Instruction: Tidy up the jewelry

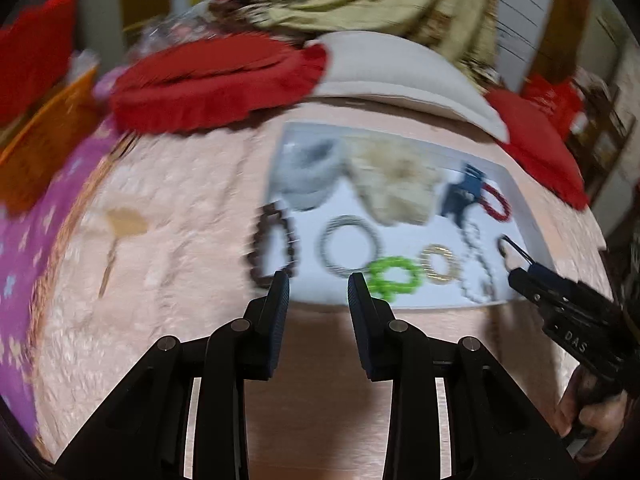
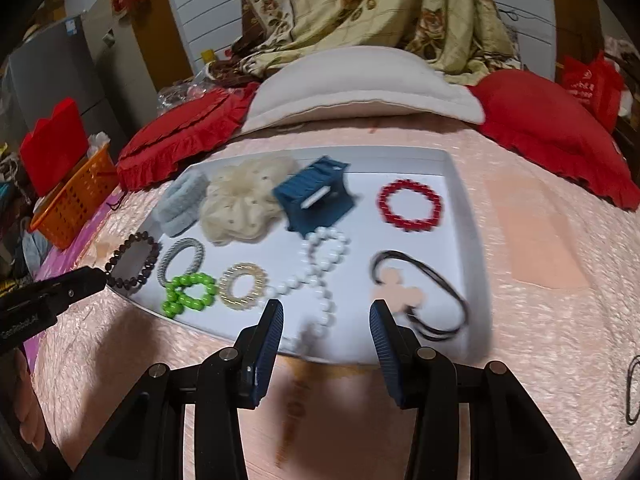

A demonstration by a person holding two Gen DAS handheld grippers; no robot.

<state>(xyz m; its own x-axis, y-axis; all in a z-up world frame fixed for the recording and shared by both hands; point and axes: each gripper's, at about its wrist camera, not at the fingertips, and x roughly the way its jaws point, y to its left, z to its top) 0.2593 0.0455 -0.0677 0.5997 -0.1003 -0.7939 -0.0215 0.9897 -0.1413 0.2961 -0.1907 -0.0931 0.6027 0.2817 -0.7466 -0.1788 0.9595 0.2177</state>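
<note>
Both tongs stood part open and empty: the left gripper (image 1: 319, 286) and right gripper (image 2: 326, 314) hovered at the white tray's (image 2: 448, 168) near edge, above glossy green beads (image 2: 188, 294) and round white pearls (image 2: 320, 256).

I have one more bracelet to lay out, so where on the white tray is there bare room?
The white tray is bare along its far edge right of the blue hair claw, and between the red bead bracelet and the black cord necklace. The left half is crowded: scrunchies, dark, green and gold bracelets, white bead strand.
</note>
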